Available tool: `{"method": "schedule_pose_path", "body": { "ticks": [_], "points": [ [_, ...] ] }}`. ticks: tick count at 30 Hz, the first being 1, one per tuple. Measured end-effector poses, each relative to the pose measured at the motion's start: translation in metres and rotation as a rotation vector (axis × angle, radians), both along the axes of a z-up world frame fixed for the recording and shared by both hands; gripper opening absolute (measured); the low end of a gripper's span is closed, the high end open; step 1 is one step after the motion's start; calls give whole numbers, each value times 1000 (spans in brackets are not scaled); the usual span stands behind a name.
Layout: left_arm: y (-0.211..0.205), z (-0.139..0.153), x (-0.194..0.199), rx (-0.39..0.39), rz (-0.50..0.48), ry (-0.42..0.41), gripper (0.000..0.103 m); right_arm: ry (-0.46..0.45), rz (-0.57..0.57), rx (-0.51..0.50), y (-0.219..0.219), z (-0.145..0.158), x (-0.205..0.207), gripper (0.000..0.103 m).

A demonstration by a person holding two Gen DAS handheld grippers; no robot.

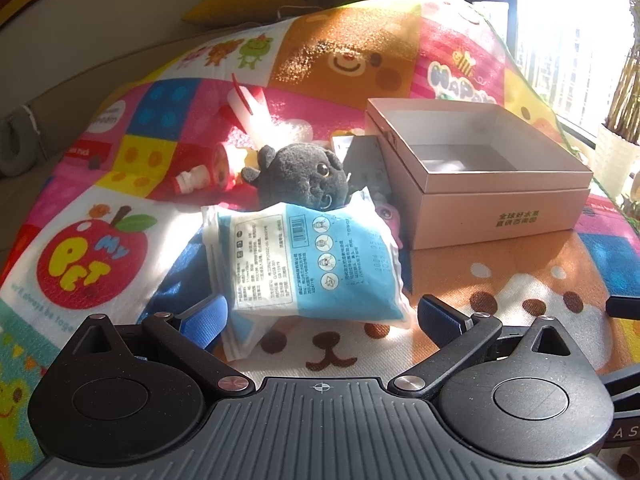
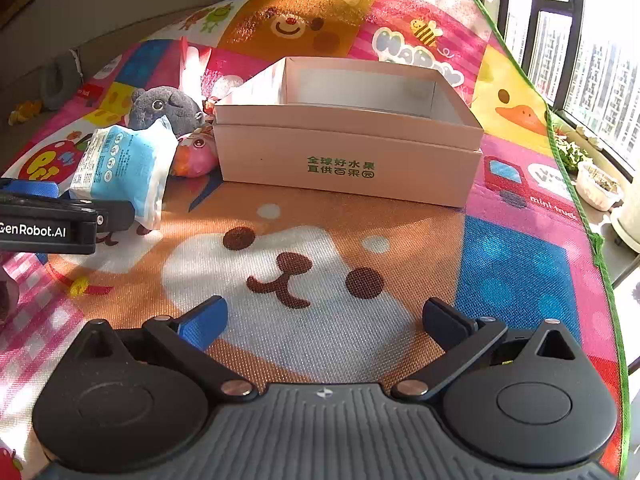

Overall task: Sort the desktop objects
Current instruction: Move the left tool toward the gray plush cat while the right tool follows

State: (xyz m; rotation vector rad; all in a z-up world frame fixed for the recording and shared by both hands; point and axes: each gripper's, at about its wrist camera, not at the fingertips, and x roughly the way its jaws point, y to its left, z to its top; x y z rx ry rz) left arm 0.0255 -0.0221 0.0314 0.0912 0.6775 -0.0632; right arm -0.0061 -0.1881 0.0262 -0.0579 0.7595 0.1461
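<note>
A blue and white packet (image 1: pixel 308 264) lies on the cartoon mat, just ahead of my open left gripper (image 1: pixel 320 316), between its fingertips but not gripped. Behind it sit a grey plush toy (image 1: pixel 300 174), a pink toy (image 1: pixel 386 216) and a red and white toy (image 1: pixel 200 172). An open beige cardboard box (image 1: pixel 480 184) stands to the right. In the right wrist view my right gripper (image 2: pixel 324 320) is open and empty over the mat, with the box (image 2: pixel 348 160) ahead, the packet (image 2: pixel 124 164) at left and the left gripper (image 2: pixel 60 220) beside it.
The mat (image 2: pixel 512 272) covers the whole surface and drops off at its green right edge. Plant pots (image 2: pixel 598 188) and a window are to the right. A yellow cushion (image 1: pixel 248 4) lies at the far back. A dark flat item (image 1: pixel 366 160) leans against the box.
</note>
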Motion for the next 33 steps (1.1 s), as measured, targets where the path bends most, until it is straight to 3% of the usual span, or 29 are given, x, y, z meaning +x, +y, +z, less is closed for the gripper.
{"method": "schedule_pose_path", "body": {
  "ticks": [6,13,16,18,20,21,23,28,31,33],
  "points": [
    [-3,-1,11,116,33,-50,103,16,13,2,-2,1,2,103],
    [52,2,10,164,127,-62,103,14,28,1,0,3,3,103],
    [83,4,11,182,220,-57,103,-85,86,-38,15,12,-2,103],
    [100,6,12,163,272,-46,103,-198,164,-129,38,23,-5,96],
    [115,9,7,111,300,-41,103,-281,258,-207,64,33,0,75],
    [120,10,4,80,303,-41,103,-299,288,-237,75,36,4,72],
    [124,12,-4,25,298,-40,103,-324,346,-299,102,37,19,64],
    [125,12,-24,-98,275,-30,103,-355,426,-477,156,14,52,58],
    [123,12,-28,-115,268,-28,103,-337,457,-561,171,-3,64,42],
    [120,12,-27,-107,264,-28,103,-339,451,-596,172,-9,66,38]
  ]
}}
